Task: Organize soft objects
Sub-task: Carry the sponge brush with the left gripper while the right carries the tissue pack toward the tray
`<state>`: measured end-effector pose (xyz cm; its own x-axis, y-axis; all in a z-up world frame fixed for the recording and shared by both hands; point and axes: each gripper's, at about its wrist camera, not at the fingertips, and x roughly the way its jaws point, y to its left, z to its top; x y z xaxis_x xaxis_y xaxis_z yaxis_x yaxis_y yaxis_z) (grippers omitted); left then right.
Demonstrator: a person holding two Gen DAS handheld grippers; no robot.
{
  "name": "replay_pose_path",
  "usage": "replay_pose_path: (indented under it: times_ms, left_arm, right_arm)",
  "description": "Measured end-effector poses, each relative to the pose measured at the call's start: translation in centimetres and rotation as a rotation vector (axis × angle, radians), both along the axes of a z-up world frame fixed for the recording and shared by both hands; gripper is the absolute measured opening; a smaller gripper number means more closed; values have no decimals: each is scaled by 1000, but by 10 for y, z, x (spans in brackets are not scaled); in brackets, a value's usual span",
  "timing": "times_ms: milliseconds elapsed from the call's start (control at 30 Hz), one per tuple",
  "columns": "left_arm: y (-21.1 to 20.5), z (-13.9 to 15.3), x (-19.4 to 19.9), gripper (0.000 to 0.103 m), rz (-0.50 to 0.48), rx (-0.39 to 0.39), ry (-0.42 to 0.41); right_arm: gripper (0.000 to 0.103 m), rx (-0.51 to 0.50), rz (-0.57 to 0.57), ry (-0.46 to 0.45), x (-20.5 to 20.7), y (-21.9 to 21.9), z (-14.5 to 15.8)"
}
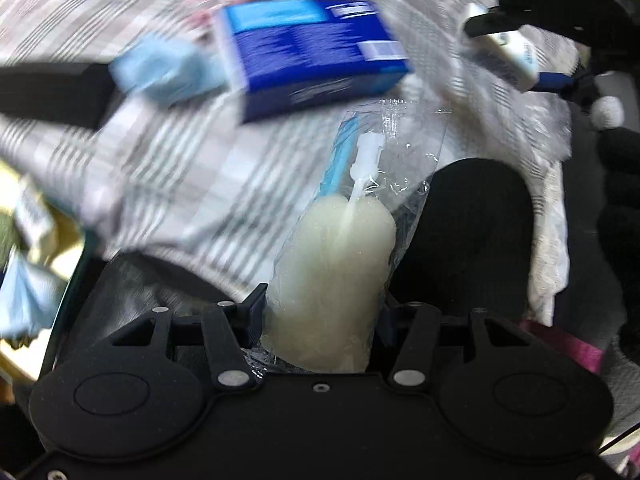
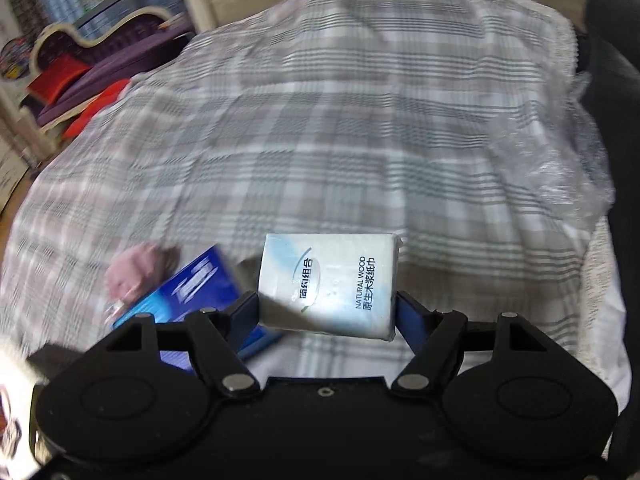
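The left tongs pinch a bagged sponge brush, the right tongs a tissue pack, with a blue box at 12 o'clock.

Bagged sponge, tissue pack, both clamped

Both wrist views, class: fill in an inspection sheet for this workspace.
Surface: checked cloth, wrinkled.
Job's things: sponge brush in clear wrap and tissue pack, both held; pink soft thing on cloth.
Clutter: blue box; plastic film at cloth's edge.
Grippers: left gripper shut on brush; right gripper shut on pack.
Cables: nothing seen.
Surroundings: purple sofa, red cushions.
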<state>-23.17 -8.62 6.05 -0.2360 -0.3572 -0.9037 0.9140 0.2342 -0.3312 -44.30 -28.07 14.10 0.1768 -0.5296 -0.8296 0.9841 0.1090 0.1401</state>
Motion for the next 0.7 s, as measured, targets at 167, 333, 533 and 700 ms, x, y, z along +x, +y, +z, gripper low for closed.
replay_pose_path:
  times_ms: [167,333,533,700]
  left_arm:
    - [39,-12,23,51,130,5,-20]
    - [70,-23,43,51,246,2,-62]
    - [96,-39,62,51,350,13,-68]
    - [111,-47,77,51,435,14,-63]
  right_arm:
    - [72,-6,115,21,38,33,-1]
    - [72,34,261,25,77,70,-9]
    - [72,138,438,18,121,102,-35]
    - [72,222,533,37,145,121,-61]
